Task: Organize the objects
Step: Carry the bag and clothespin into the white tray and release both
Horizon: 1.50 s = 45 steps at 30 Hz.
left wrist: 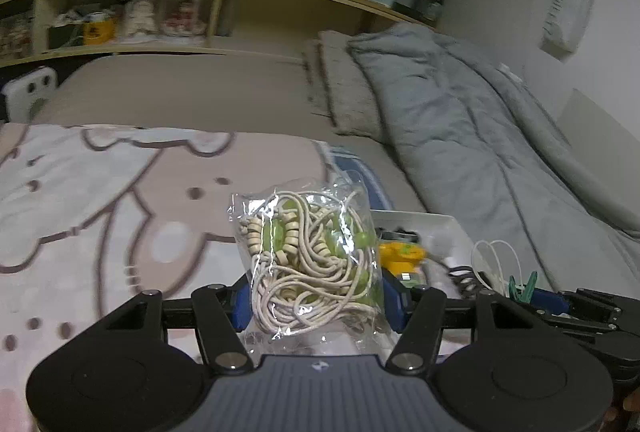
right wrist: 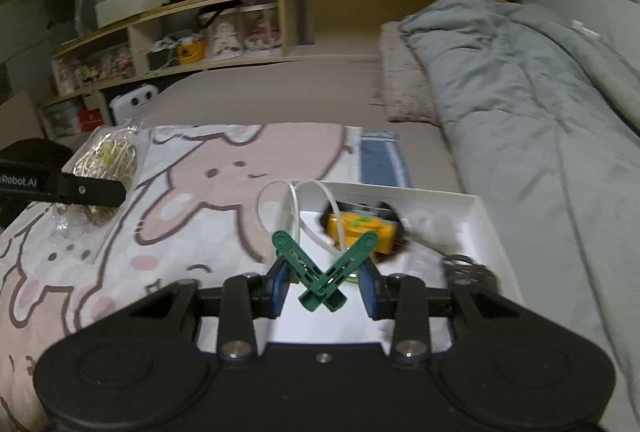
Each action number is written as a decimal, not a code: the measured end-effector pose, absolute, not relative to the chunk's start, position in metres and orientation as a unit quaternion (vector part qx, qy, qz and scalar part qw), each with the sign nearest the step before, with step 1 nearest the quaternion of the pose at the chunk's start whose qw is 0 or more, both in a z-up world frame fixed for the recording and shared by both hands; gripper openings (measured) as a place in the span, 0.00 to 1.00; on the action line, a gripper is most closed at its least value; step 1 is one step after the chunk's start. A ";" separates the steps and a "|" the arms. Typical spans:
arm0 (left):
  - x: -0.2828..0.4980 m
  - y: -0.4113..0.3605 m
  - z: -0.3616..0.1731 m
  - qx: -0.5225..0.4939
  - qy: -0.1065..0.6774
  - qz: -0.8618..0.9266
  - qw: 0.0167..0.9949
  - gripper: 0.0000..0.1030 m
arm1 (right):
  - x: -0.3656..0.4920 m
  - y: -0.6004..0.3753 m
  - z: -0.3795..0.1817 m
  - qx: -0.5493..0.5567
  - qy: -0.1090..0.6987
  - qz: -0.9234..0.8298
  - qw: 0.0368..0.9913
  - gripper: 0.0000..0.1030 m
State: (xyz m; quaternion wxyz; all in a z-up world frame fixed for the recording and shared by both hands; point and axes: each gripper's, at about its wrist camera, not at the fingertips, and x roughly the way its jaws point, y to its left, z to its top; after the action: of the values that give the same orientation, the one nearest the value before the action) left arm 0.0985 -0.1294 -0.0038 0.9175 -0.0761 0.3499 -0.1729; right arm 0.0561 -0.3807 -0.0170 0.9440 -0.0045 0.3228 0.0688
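My left gripper [left wrist: 316, 302] is shut on a clear plastic bag of beige cord and green beads [left wrist: 310, 264], held above the cartoon-print blanket [left wrist: 100, 200]. The bag also shows in the right wrist view [right wrist: 106, 160], at the far left, with the left gripper [right wrist: 90, 192]. My right gripper [right wrist: 325, 286] is shut on a green clothes peg [right wrist: 326, 272] with white cable ties [right wrist: 298, 210] looped behind it. It hovers over the near edge of a white tray [right wrist: 476, 216] that holds a yellow toy [right wrist: 362, 228] and a dark coiled thing [right wrist: 468, 270].
The tray [left wrist: 448, 228] lies on the bed next to a grey duvet [right wrist: 540, 120]. A pillow [right wrist: 400, 72] lies beyond. A wooden shelf [right wrist: 224, 32] with jars and boxes runs behind the bed. A blue-striped cloth [right wrist: 380, 160] lies past the tray.
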 end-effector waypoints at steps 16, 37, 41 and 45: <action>0.118 -0.266 -0.053 0.052 0.408 -0.299 0.861 0.59 | 0.041 -0.471 -0.037 0.033 0.338 0.032 0.940 0.36; 0.151 -0.329 -0.104 0.422 0.383 -0.530 0.628 0.60 | 0.040 -0.495 -0.079 0.029 0.375 0.077 0.923 0.36; 0.160 -0.332 -0.117 0.436 0.384 -0.510 0.634 0.80 | 0.041 -0.493 -0.086 0.027 0.384 0.081 0.919 0.37; 0.161 -0.327 -0.119 0.434 0.388 -0.495 0.645 0.86 | 0.042 -0.493 -0.094 0.036 0.402 0.080 0.911 0.50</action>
State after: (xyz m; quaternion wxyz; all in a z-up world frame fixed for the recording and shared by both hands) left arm 0.1612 -0.3267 -0.1195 0.6448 0.4344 0.3876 -0.4953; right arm 0.0418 -0.4934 -0.0937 0.9113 0.0357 0.4023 0.0799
